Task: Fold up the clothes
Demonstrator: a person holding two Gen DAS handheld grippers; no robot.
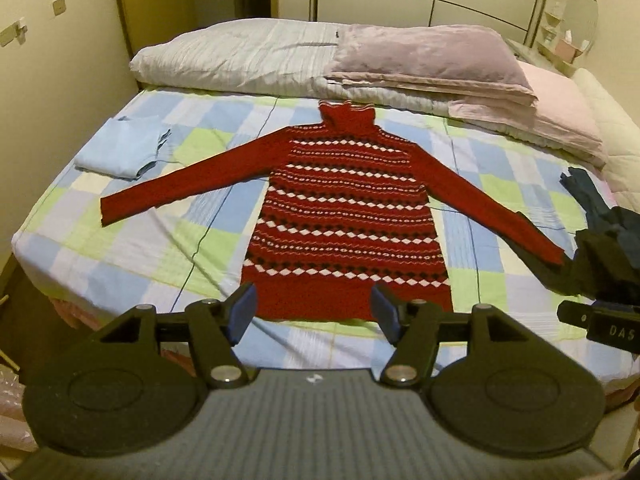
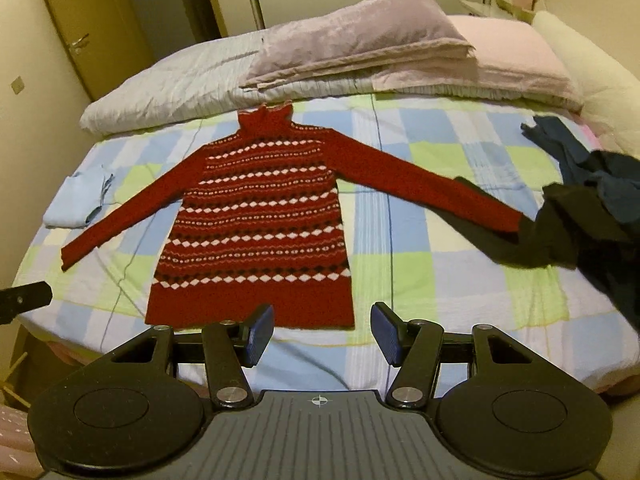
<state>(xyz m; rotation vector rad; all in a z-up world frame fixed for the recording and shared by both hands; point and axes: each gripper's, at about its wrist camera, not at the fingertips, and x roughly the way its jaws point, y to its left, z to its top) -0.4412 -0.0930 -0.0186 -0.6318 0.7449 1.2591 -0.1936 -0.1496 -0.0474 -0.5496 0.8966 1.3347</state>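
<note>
A red patterned sweater [image 1: 344, 216] lies flat on the bed [image 1: 120, 240], collar away; both grippers, left gripper [image 1: 314, 312] and right gripper [image 2: 322, 334], hover empty and open-jawed above its hem.

Red sweater [image 1: 344, 216] with white-and-black diamond bands, pastel checked bedsheet [image 1: 140, 248], light-blue folded garment [image 1: 120, 152]

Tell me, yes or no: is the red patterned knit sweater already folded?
No: the red patterned knit sweater lies flat on the checked bedsheet with both sleeves spread out to the sides.
</note>
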